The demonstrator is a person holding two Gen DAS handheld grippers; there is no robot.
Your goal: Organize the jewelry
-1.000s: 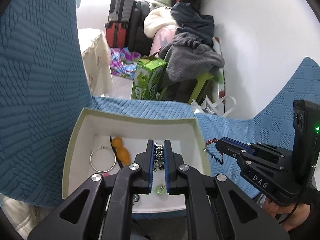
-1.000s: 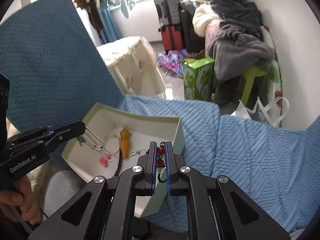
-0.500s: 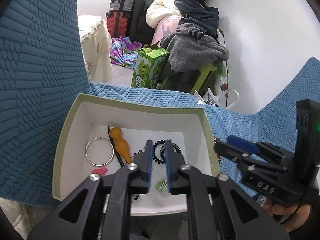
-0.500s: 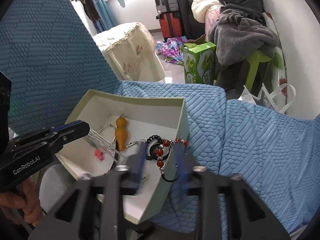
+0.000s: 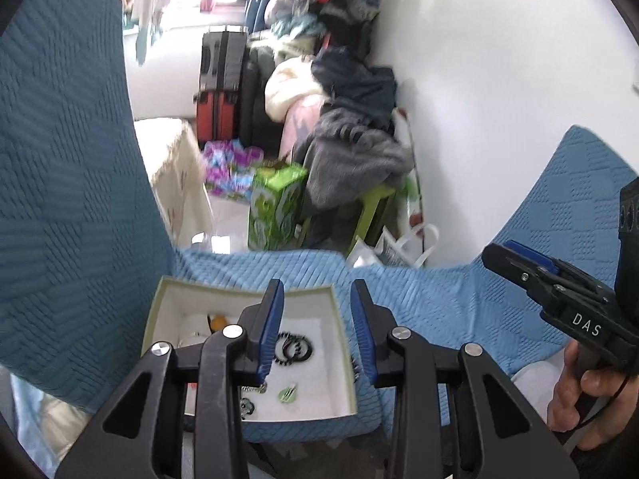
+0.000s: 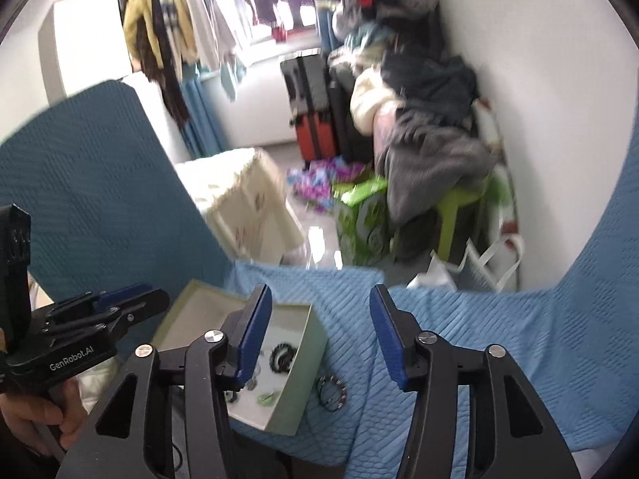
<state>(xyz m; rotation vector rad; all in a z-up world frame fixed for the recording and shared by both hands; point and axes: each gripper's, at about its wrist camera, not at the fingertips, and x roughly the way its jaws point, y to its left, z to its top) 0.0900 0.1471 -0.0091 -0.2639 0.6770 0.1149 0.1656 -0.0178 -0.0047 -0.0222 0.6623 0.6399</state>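
An open pale-green box point(image 5: 199, 297) with a white inside sits on the blue-covered seat. In it lie a black coiled bracelet point(image 5: 293, 349), an orange pendant point(image 5: 217, 321) and a green leaf charm point(image 5: 288, 393). My left gripper point(image 5: 317, 319) hangs above the box, its jaws opening with nothing between them. In the right wrist view, my right gripper point(image 6: 319, 327) is also opening and empty, above the box's point(image 6: 303, 391) right side. A red bead bracelet point(image 6: 331, 389) lies on the cloth just outside that side. Each view shows the other gripper point(image 5: 499, 255) point(image 6: 155, 299) at its edge.
Blue quilted cloth point(image 6: 459, 339) covers the seat and the backrest on the left. Beyond the seat edge stand a green carton point(image 5: 275, 207), a red and black suitcase point(image 5: 217, 92), a cream-covered table point(image 6: 247, 195), a clothes pile point(image 5: 351, 139) and a white bag point(image 6: 479, 267).
Both grippers opened and rose away from the box. The left let the black bracelet fall into the box. The right released the red bead bracelet, which now lies on the cloth beside the box.
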